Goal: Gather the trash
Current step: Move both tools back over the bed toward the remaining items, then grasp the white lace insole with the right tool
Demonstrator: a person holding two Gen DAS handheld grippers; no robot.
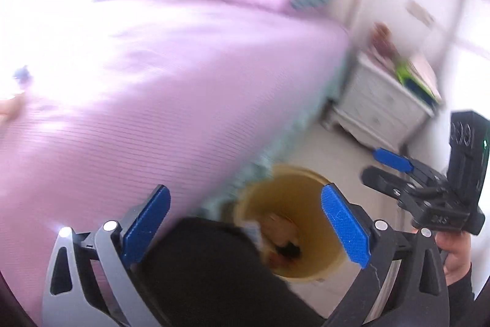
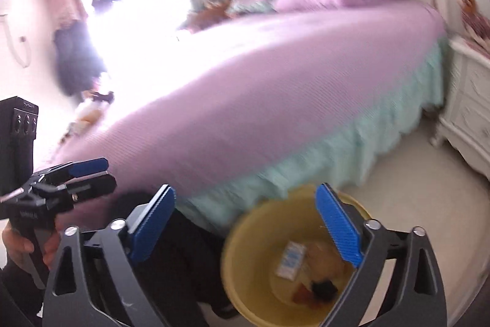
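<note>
Now both the left gripper (image 1: 245,227) and the right gripper (image 2: 245,230) are held wide apart and empty above the yellow bin (image 2: 245,275), near the bed (image 2: 275,88); trash (image 2: 291,259) lies inside. Remaining litter should be sought next.

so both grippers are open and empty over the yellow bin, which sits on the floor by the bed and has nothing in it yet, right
Not quite: the yellow bin already has trash in it. The right wrist view shows a small white packet and some dark scraps at its bottom. The rest holds: the left gripper and right gripper are open and empty, and the bin sits on the floor by the bed.
</note>
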